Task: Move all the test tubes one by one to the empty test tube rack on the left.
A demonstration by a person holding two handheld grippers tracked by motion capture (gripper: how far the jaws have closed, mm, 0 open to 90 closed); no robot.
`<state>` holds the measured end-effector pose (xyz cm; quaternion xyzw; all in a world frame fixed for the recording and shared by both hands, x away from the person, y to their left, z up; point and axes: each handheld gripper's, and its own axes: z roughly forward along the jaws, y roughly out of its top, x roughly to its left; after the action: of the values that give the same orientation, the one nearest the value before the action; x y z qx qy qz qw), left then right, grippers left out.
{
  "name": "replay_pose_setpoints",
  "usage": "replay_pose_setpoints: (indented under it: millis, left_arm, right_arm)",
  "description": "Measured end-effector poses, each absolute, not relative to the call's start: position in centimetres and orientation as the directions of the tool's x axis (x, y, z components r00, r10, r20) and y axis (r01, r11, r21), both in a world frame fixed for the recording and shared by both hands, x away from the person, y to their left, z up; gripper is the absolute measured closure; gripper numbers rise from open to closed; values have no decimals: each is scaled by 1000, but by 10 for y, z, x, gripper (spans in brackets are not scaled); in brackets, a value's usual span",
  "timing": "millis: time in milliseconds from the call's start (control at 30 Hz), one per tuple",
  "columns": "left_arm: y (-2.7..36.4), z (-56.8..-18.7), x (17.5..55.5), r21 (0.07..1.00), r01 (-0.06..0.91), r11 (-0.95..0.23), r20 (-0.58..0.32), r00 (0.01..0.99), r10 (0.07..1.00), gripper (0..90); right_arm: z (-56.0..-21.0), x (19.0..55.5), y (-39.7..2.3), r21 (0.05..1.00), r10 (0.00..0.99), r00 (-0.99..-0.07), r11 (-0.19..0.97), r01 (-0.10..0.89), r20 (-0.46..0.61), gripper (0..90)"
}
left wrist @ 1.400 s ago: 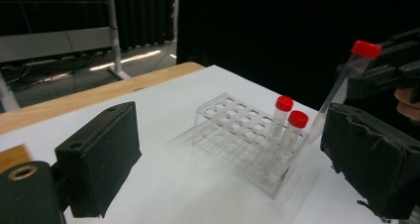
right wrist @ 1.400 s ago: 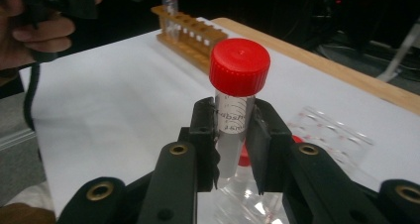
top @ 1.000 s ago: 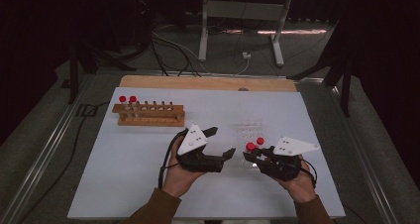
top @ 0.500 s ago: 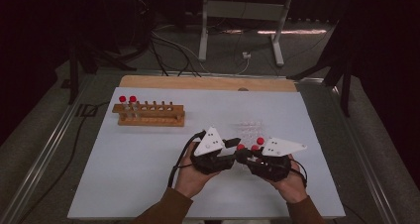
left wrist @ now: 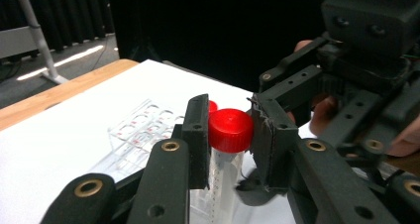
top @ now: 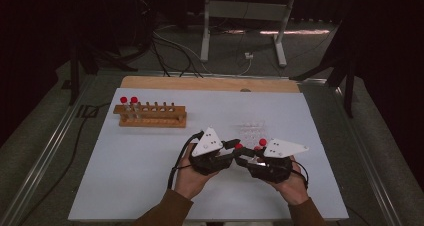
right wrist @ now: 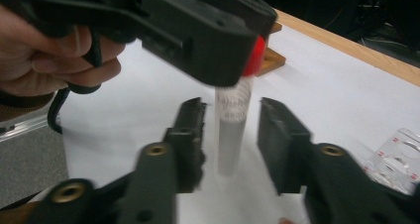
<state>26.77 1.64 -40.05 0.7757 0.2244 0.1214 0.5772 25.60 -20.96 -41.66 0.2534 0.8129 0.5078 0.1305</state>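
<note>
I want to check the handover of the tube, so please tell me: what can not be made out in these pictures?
- Right gripper view: the tube top, hidden by the left gripper; motion blur.
- Left gripper view: the tube's lower end, cut by the bottom edge.
- High view: the clear rack, too faint; the jaws, too small.
- High view: tubes in the wooden rack, too small to read.

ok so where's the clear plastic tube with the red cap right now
High view, front centre of the white table: the tube, clamped at its red cap by the left gripper.
</note>
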Motion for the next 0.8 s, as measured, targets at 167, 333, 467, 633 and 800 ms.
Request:
replay_pose_setpoints:
  millis: [167, 333, 467, 633, 800]
  left_arm:
    - [29, -400, 273, 951, 216, -222, -67, 843, 534, 714]
    - [43, -399, 279, 953, 227, -200, -70, 808, 585, 714]
    - [54, -398, 286, 953, 230, -199, -57, 778, 626, 713]
    - [71, -397, 294, 953, 237, -188, -51, 738, 673, 713]
    - [91, -393, 302, 954, 243, -176, -42, 690, 723, 713]
  right_arm:
    - [-415, 259, -217, 900, 568, -820, 314, 302, 77, 395]
    - [-414, 261, -227, 917, 622, -778, 253, 308, 89, 233]
    - [-412, 263, -238, 928, 669, -739, 219, 303, 83, 143]
    - [-413, 265, -253, 932, 708, -701, 190, 309, 88, 64]
    - [-414, 266, -264, 934, 733, -675, 185, 307, 77, 26]
